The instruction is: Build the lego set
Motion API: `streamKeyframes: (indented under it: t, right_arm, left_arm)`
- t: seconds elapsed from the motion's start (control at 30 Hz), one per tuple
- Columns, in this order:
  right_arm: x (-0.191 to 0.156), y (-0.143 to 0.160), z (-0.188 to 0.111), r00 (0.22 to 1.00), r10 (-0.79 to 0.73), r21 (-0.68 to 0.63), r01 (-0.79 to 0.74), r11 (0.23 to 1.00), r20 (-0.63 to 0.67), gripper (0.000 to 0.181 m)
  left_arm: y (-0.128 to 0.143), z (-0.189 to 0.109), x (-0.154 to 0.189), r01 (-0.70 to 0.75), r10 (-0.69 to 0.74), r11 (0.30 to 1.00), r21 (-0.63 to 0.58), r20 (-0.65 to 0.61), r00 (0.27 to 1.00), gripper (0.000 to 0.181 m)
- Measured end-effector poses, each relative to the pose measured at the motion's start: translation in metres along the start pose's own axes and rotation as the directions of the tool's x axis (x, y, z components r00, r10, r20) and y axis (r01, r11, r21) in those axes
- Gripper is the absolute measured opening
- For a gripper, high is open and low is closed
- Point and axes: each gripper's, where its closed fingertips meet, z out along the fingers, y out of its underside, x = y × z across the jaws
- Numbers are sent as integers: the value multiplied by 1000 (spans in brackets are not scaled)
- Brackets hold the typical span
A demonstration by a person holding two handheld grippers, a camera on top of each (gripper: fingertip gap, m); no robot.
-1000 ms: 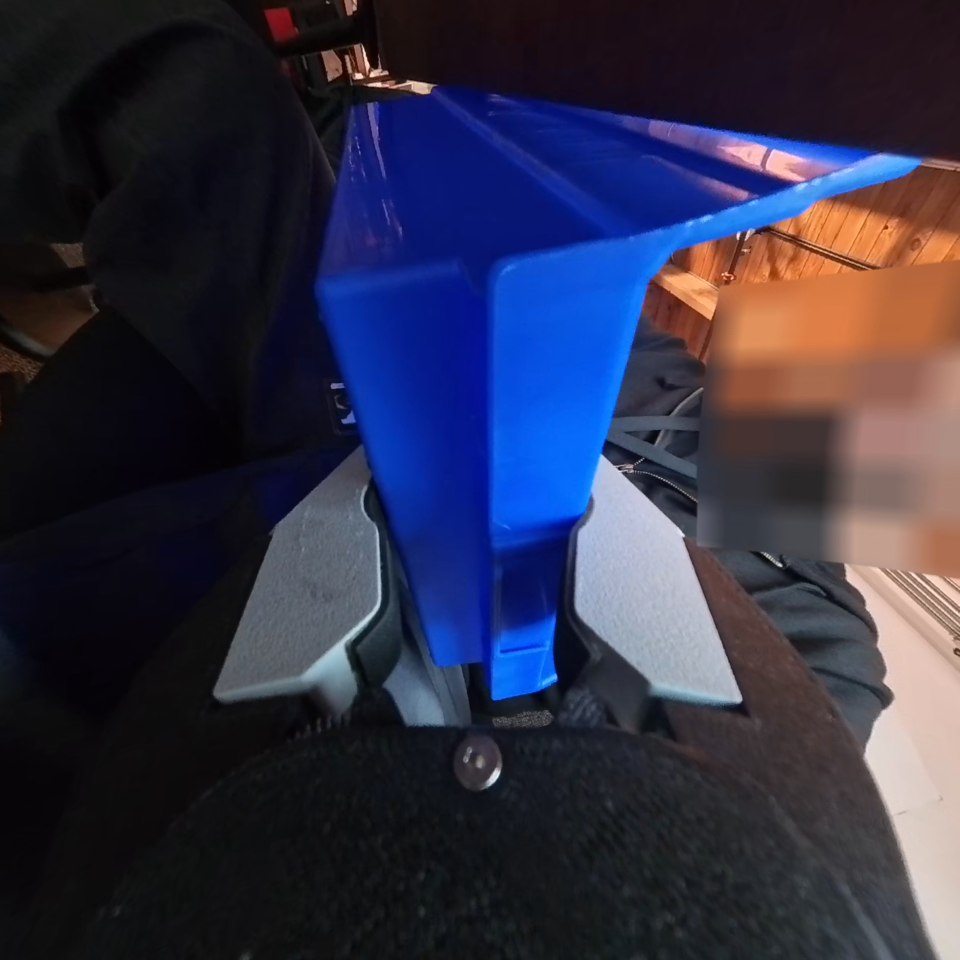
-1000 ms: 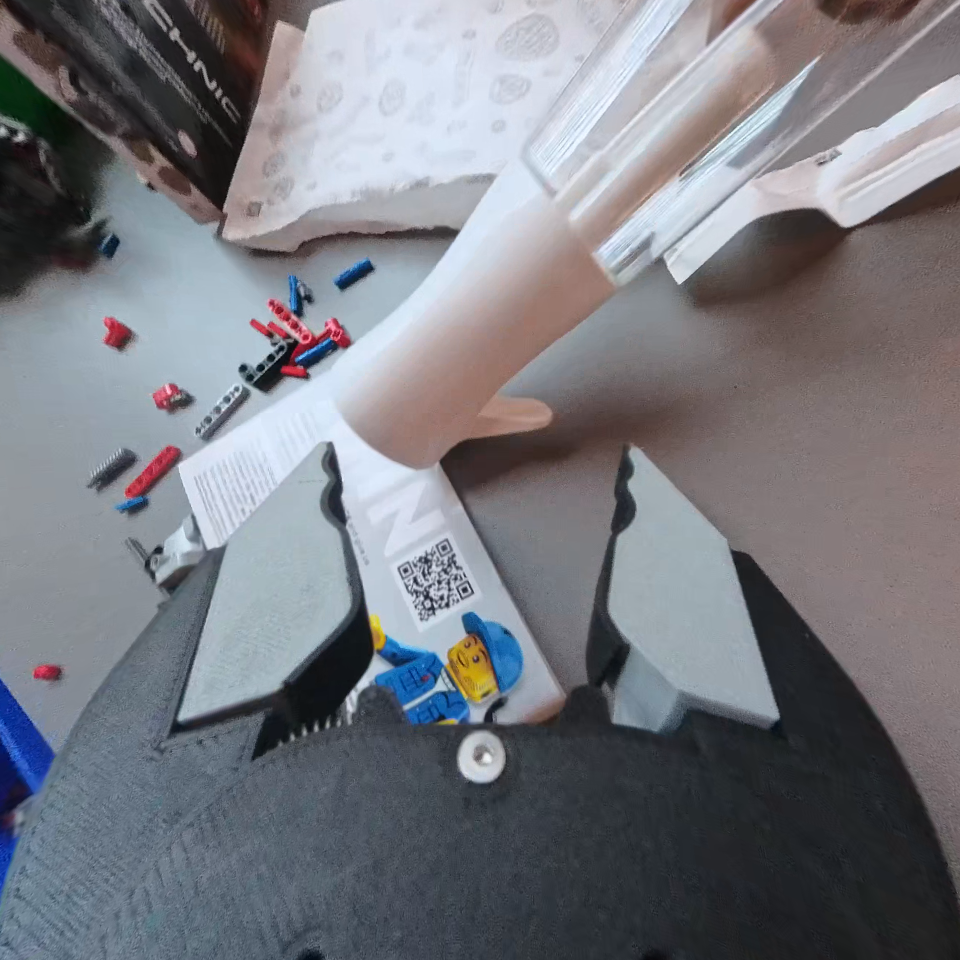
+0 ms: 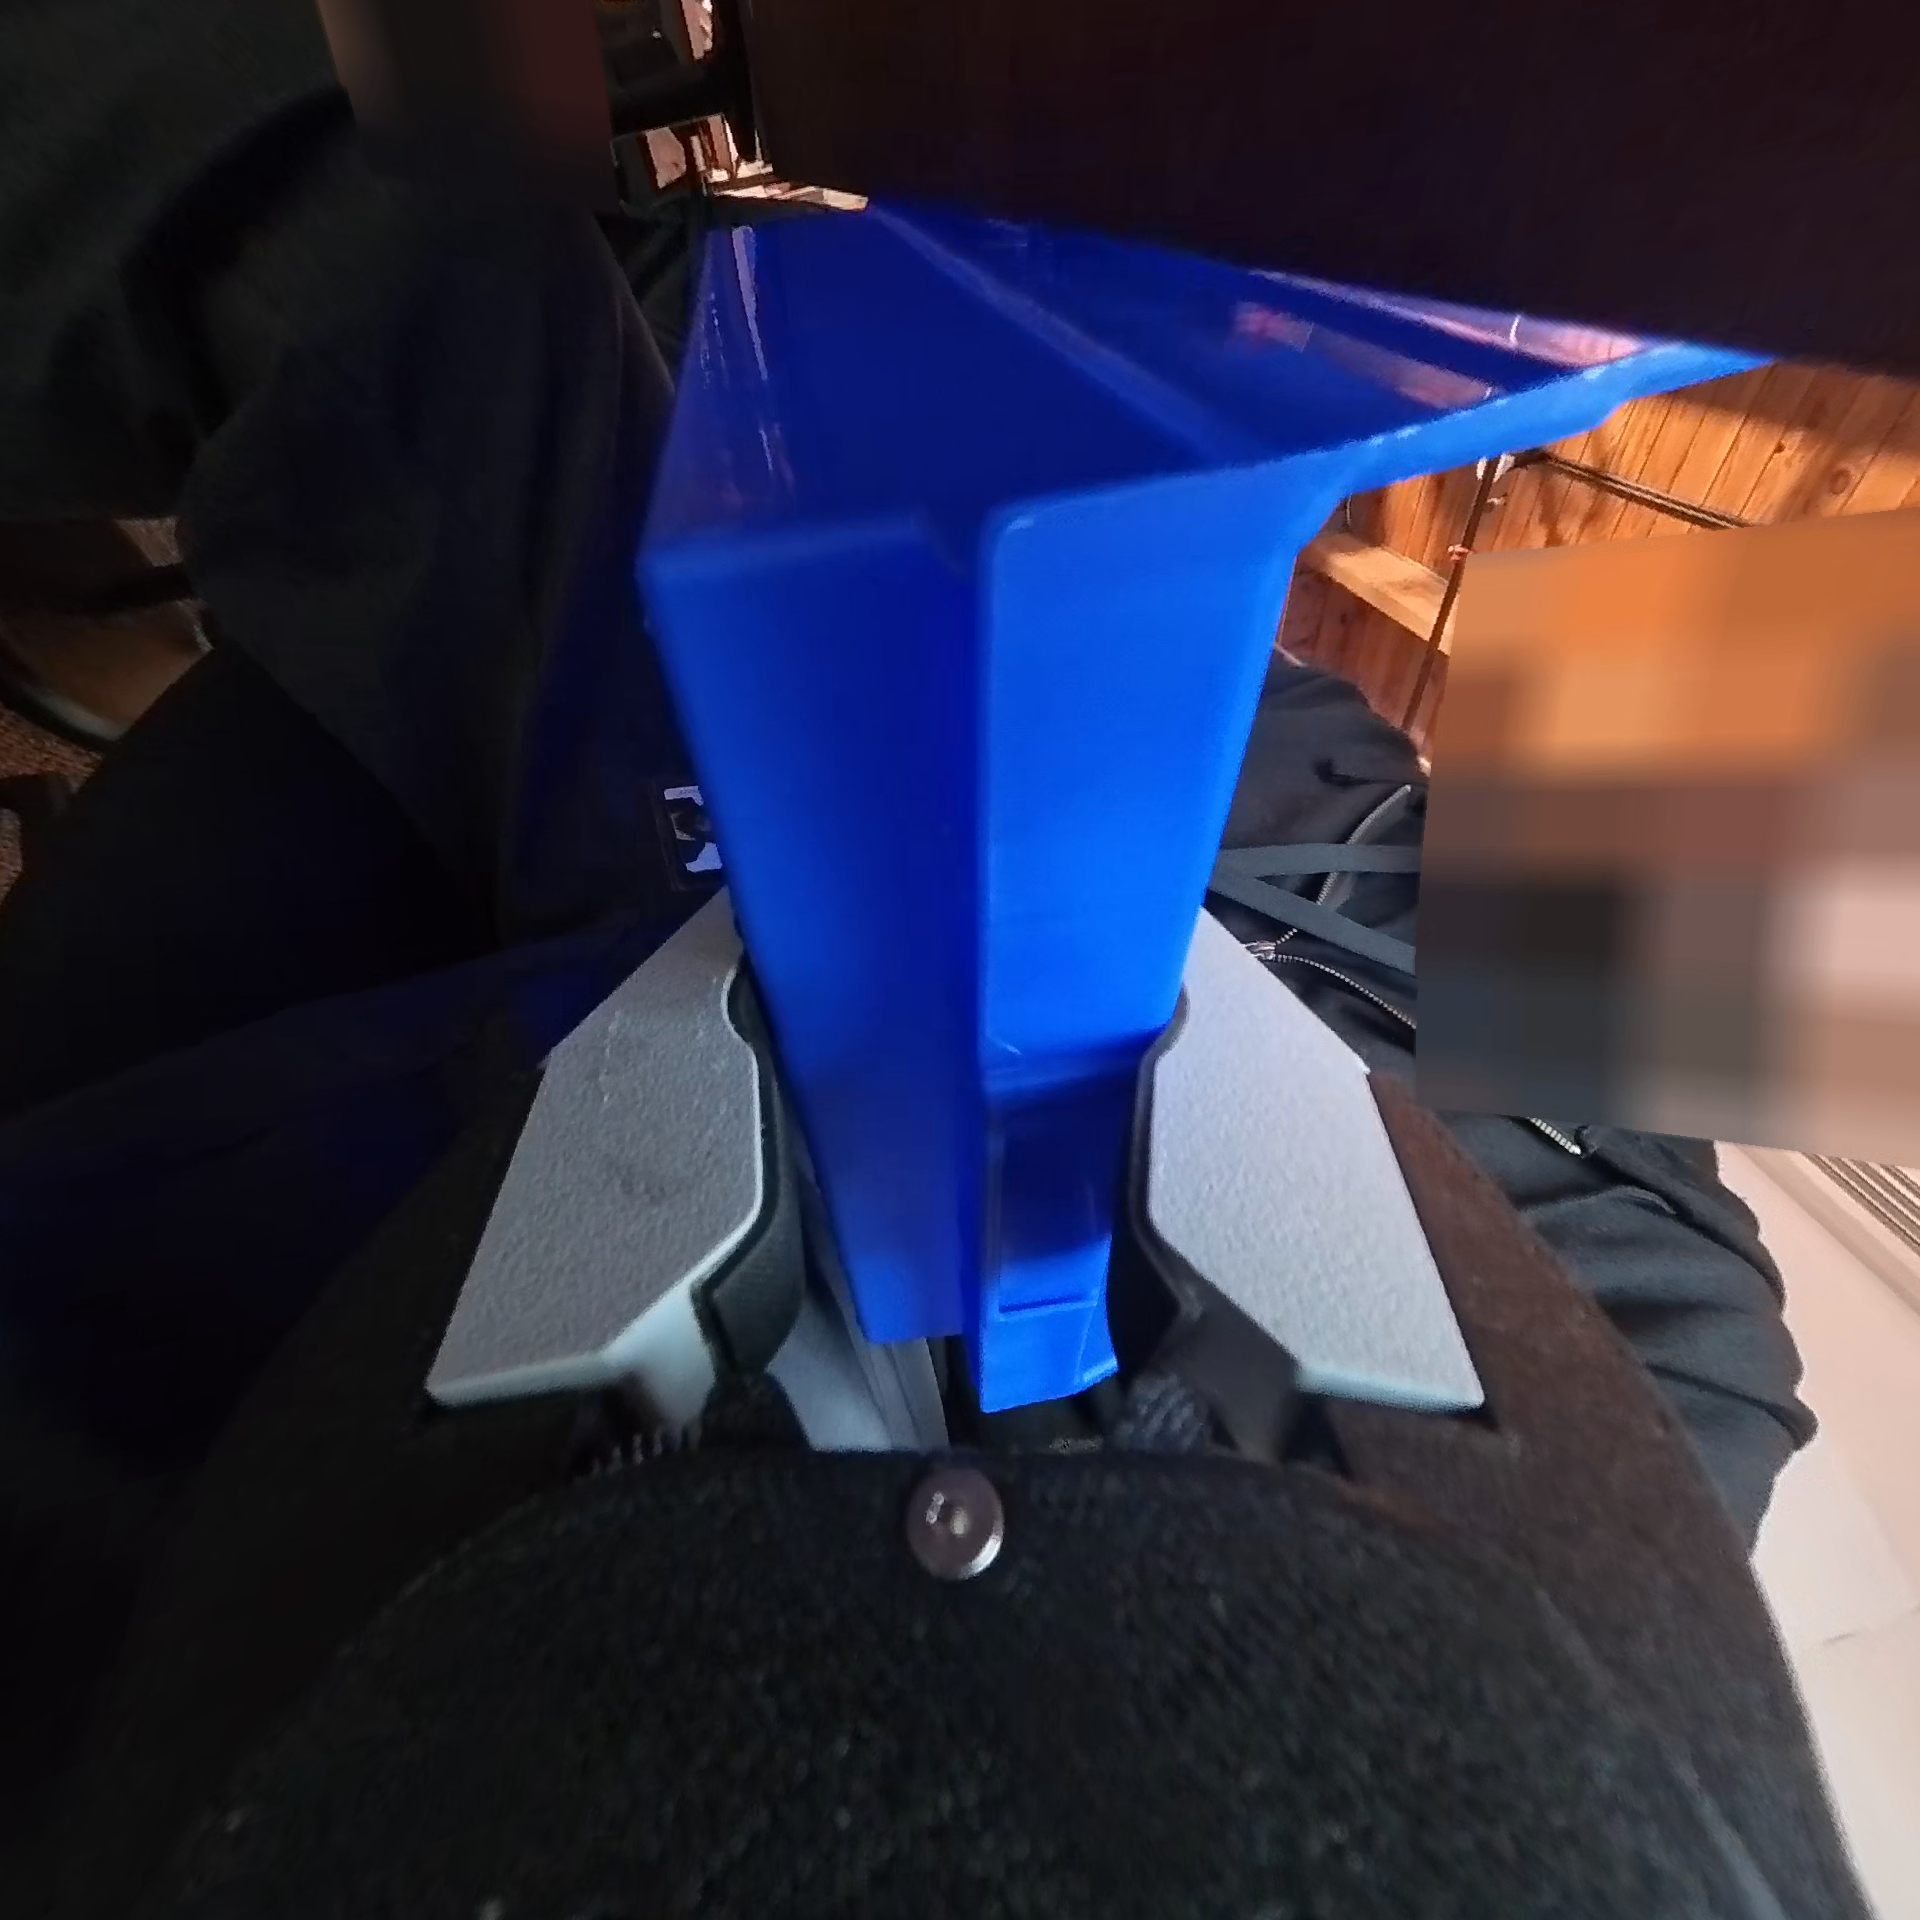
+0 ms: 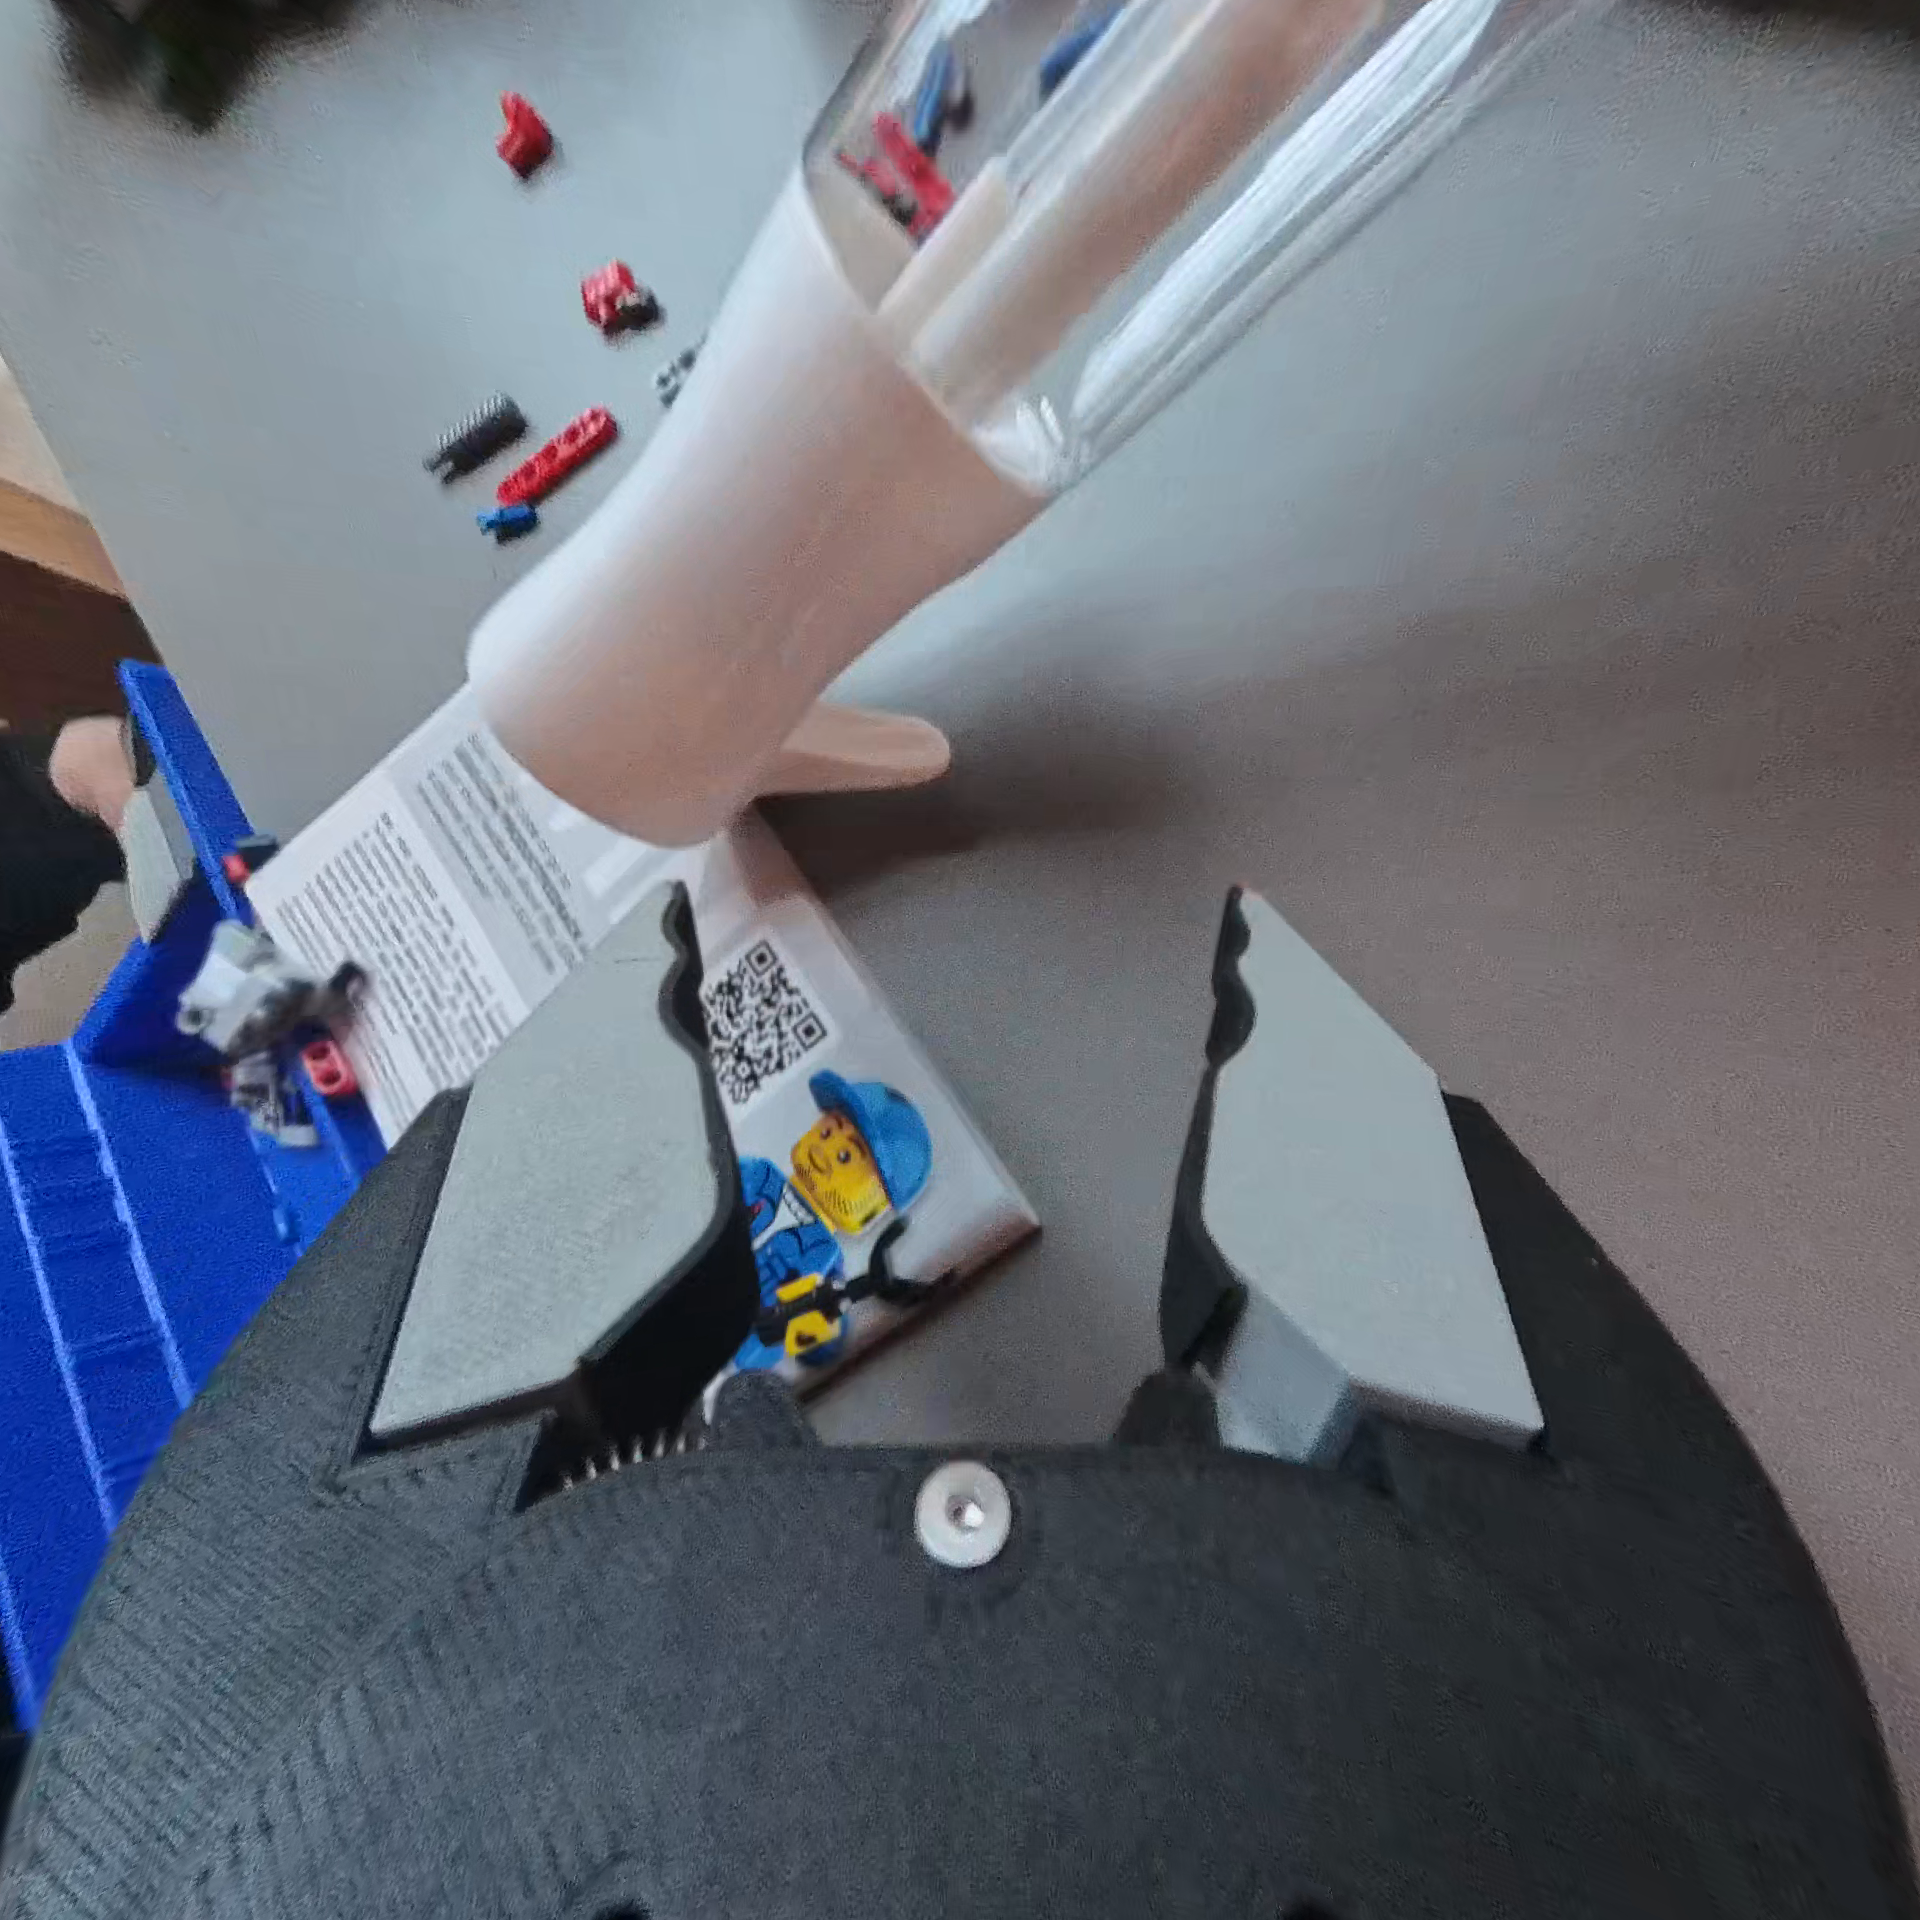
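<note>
Status: your left gripper (image 3: 951, 1132) was clamped on the wall of a glossy blue plastic bin (image 3: 935, 727), same hold as a second earlier, with the bin's rim reaching away under a dark overhang. Your right gripper (image 4: 956, 1143) stood wide and empty above the printed instruction booklet (image 4: 499, 935), which lay flat on the grey table (image 4: 1455, 727).

What changed: the right wrist view swung leftwards. The cardboard box and white paper bag dropped out of frame; the blue bin (image 4: 114, 1195) came in at lower left, holding a small grey-and-red partial lego assembly (image 4: 260, 997). Loose red, black and blue lego pieces (image 4: 556, 454) sat scattered on the table beyond a white-based stand with clear tube (image 4: 748, 582), whose foot rested on the booklet.

My read: you were turning toward the bin and the assembly in it. No part was picked yet, so the build looked early.
</note>
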Motion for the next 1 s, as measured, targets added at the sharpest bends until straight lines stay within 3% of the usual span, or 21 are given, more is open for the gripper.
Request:
streamKeyframes:
  t: [0.33, 0.5, 0.67, 0.87, 1.0]
  right_arm:
    - [-1, 26, -13, 999, -26, 94, 29, 995, -34, 91]
    - [-4, 31, -27, 990, -79, 128, 94, 987, -116, 86]
    - [-31, 41, -36, 988, -141, 168, 149, 974, -57, 91]
    - [-37, 67, -34, 989, -144, 164, 150, 975, -45, 91]
    - [-49, 71, -43, 971, -234, 211, 237, 948, -40, 87]
  left_arm:
    - [-6, 4, 0, -13, 14, 1000, -14, 4, 1000, 70]
    - [-6, 4, 0, -18, 18, 1000, -16, 2, 1000, 70]
    - [-6, 4, 0, -18, 18, 1000, -18, 0, 1000, 70]
    - [-6, 4, 1, -23, 23, 1000, -16, 3, 1000, 70]
    - [-6, 4, 0, -31, 31, 999, -21, 10, 999, 70]
